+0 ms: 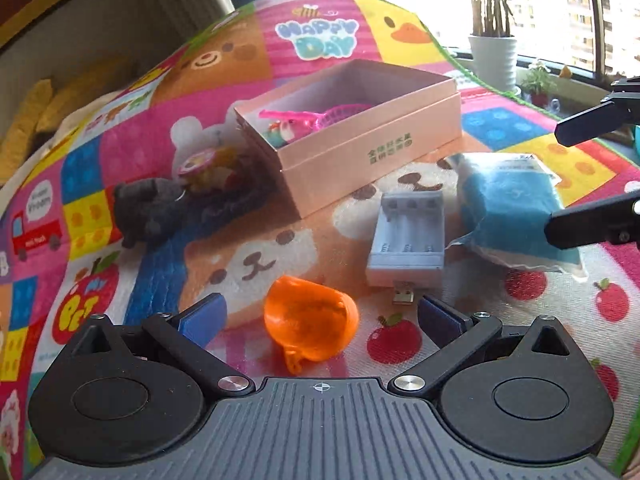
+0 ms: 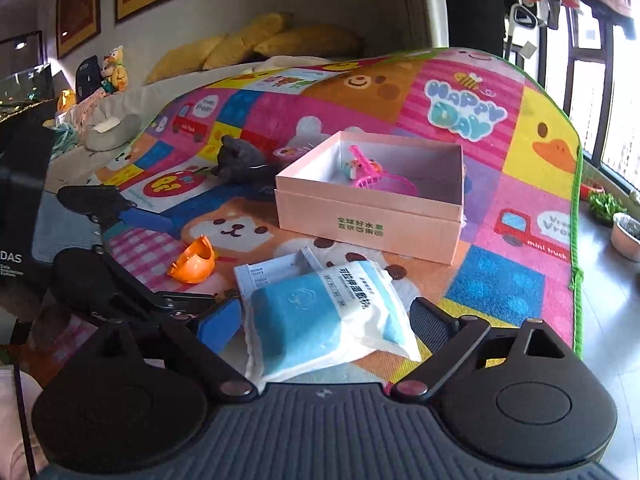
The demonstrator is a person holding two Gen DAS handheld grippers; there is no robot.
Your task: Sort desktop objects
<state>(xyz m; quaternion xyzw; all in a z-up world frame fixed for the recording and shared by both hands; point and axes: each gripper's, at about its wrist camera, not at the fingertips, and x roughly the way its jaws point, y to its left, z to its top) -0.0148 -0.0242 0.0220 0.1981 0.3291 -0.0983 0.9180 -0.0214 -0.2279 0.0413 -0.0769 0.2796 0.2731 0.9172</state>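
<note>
My left gripper [image 1: 320, 316] is open, its blue pads either side of an orange plastic half-shell [image 1: 310, 322] on the colourful mat; the shell also shows in the right wrist view [image 2: 194, 260]. My right gripper [image 2: 326, 320] is open around a blue and white packet [image 2: 320, 316], which also shows in the left wrist view [image 1: 508, 204]. An open pink box [image 1: 360, 136] holds a pink toy [image 1: 308, 120] and a small figure; the box shows in the right wrist view too [image 2: 372, 220]. A grey battery charger [image 1: 408, 240] lies between shell and packet.
A dark plush toy [image 1: 148, 208] and a round snack cup [image 1: 208, 168] lie left of the box. The mat's green edge [image 2: 576, 240] drops to the floor on the right. Potted plants [image 1: 494, 60] stand by the window. Yellow cushions [image 2: 256, 44] sit behind.
</note>
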